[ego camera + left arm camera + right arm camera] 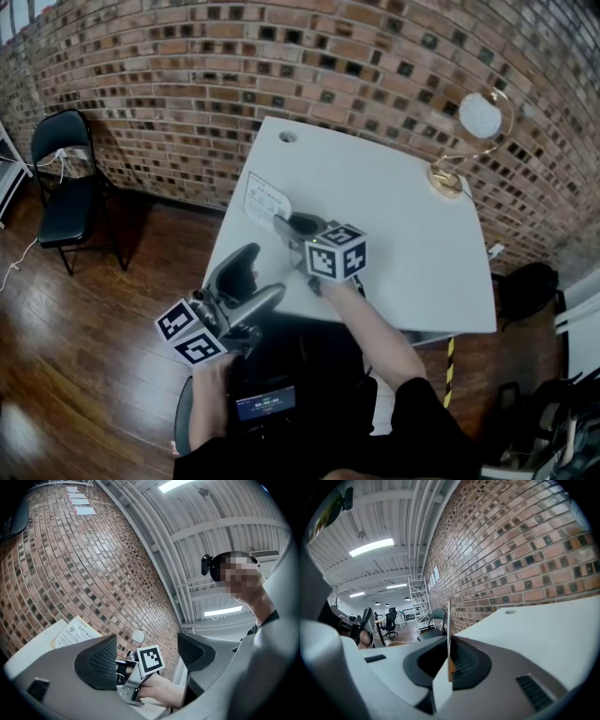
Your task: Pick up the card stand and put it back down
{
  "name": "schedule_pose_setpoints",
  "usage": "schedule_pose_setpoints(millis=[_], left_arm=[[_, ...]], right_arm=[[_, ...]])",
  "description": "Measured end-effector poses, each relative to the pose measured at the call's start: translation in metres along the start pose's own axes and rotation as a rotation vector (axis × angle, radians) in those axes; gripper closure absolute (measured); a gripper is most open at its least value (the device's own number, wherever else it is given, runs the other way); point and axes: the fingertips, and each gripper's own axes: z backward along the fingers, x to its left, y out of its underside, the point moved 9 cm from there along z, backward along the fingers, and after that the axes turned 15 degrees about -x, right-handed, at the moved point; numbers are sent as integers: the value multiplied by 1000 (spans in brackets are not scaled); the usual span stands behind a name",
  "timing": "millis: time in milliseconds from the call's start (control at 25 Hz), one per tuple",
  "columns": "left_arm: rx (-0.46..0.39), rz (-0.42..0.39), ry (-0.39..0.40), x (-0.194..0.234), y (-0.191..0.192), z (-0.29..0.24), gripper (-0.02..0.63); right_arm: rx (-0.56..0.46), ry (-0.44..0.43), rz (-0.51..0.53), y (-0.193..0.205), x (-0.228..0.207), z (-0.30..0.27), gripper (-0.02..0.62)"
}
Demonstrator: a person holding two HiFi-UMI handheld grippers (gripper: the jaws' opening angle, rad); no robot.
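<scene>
Dim indoors, ceiling strip lights [371, 547] glaring, heavy fisheye warp w/ dark corners

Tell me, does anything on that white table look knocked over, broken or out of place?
Nothing stands out. The card stand is upright near the left edge of the table, clamped edge-on in the right gripper. The gold lamp stands upright at the far right corner. No spill or damage shows.

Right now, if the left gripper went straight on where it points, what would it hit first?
Probably the marker cube on the right gripper, or the right hand just below it; both show between the left gripper's open jaws. Depth is unclear.
</scene>
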Motion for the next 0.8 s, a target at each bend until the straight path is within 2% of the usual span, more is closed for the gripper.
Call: schedule_pose_setpoints(millis=[320, 800], left_arm=[[6, -2, 3, -1, 0, 0, 209], [31, -9, 22, -6, 1, -11, 209]], right_arm=[[-37, -4, -19, -2, 1, 6, 565], [-168, -43, -104, -18, -2, 34, 566]])
